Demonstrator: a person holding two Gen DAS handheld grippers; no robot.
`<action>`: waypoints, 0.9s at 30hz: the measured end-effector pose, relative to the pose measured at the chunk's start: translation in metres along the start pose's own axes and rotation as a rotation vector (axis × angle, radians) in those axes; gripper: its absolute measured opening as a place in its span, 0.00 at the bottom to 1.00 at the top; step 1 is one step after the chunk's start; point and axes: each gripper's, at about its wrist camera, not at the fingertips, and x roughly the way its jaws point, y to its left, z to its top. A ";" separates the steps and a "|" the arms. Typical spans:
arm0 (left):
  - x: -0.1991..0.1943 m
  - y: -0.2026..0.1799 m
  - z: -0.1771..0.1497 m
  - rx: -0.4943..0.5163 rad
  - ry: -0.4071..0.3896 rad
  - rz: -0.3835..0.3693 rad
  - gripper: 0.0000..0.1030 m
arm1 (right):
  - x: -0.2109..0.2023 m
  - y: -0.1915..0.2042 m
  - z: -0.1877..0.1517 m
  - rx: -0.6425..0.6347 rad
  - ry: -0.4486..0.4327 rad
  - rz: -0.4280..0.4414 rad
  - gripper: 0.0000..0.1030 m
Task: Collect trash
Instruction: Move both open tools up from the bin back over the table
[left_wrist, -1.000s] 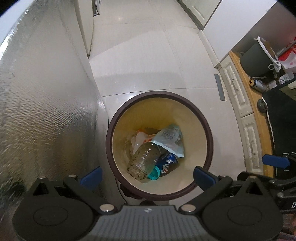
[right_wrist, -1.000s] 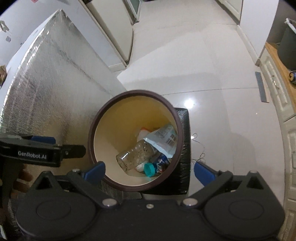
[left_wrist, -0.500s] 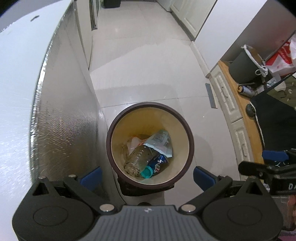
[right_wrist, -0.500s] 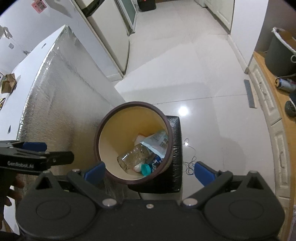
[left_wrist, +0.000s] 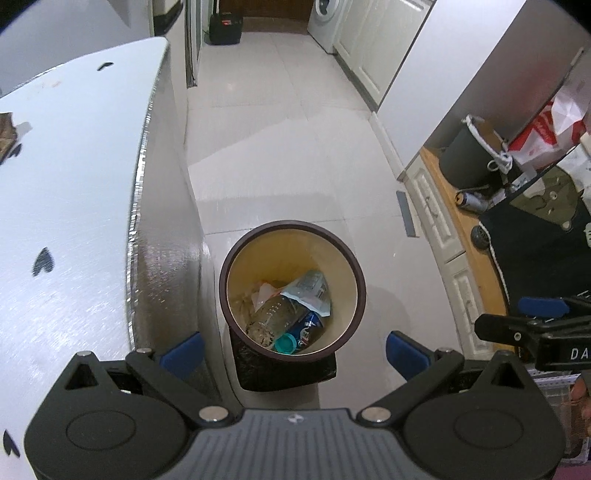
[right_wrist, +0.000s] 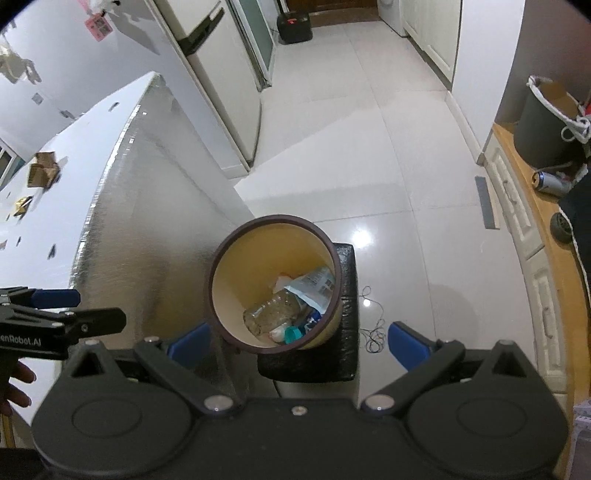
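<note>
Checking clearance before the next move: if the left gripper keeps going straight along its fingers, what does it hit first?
Most likely the trash bin. The left gripper is open and empty, pointing down into the bin's mouth, so it would probably meet the clear bottle lying on top. Depth is unclear; nothing shows in between.

brown-rimmed cream bin (left_wrist: 293, 226), teal bottle cap (left_wrist: 284, 342)

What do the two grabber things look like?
Both match. The left gripper and the right gripper have black plastic bodies with two round discs, angled black arms with silver rivets, and blue fingertip pads. White lettering marks the side. A ribbed grey panel sits on the left one.
</note>
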 end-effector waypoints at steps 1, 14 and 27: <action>-0.005 0.001 -0.002 -0.004 -0.007 -0.002 1.00 | -0.005 0.002 -0.001 -0.003 -0.006 0.001 1.00; -0.063 0.019 -0.021 -0.038 -0.121 -0.004 1.00 | -0.054 0.026 -0.017 -0.020 -0.085 0.001 1.00; -0.110 0.075 -0.039 -0.100 -0.239 -0.028 1.00 | -0.082 0.069 -0.017 -0.048 -0.187 -0.011 1.00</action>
